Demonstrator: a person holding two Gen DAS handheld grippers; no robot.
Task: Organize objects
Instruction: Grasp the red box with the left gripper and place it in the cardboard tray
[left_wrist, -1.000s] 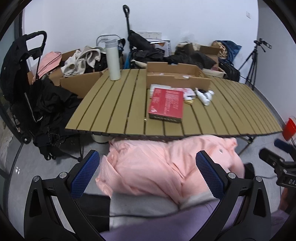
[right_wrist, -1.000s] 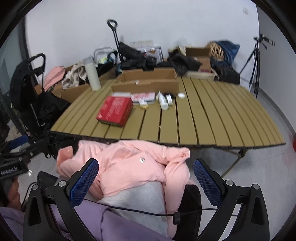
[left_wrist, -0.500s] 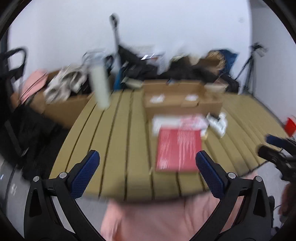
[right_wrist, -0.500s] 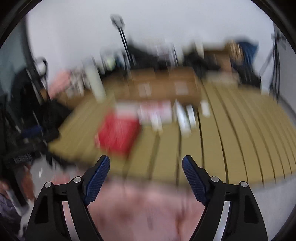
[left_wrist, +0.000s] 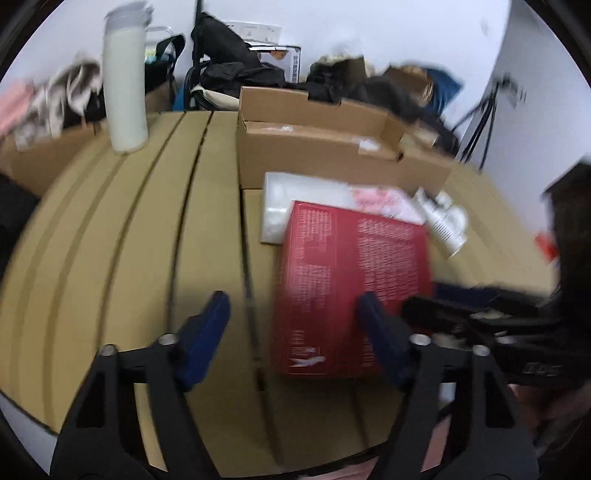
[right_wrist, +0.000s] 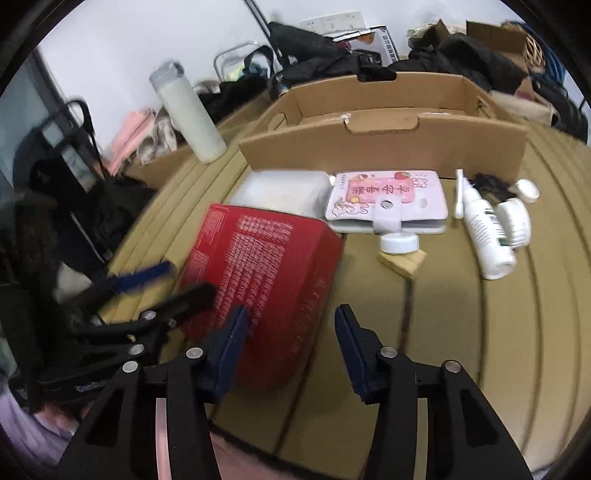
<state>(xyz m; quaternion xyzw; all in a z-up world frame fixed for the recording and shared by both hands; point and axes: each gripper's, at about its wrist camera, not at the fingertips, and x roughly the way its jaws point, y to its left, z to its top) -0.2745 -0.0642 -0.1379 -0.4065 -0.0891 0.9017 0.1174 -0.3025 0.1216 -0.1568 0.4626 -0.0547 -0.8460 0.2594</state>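
Observation:
A red box (left_wrist: 351, 280) (right_wrist: 266, 266) lies flat on the slatted wooden table (left_wrist: 110, 258), near its front edge. My left gripper (left_wrist: 291, 328) hovers at the box's near left side; its jaws are closing. The right pad (left_wrist: 373, 328) is over the lid and the left pad (left_wrist: 210, 325) stands apart from the box. My right gripper (right_wrist: 291, 345) is at the box's near right corner, jaws also closing, with the corner between them and no pad pressing on it. Each gripper shows in the other's view: the right gripper (left_wrist: 436, 302) and the left gripper (right_wrist: 173, 284).
Behind the red box lie a clear lidded container (right_wrist: 280, 192), a pink wipes pack (right_wrist: 388, 199), white bottles (right_wrist: 487, 236) and a small wooden block (right_wrist: 402, 258). An open cardboard box (right_wrist: 384, 144) stands further back, a tall white flask (right_wrist: 188, 114) at the far left.
Both grippers have moved forward and down from above the pink garment to the red box on the table. Both pairs of jaws have narrowed.

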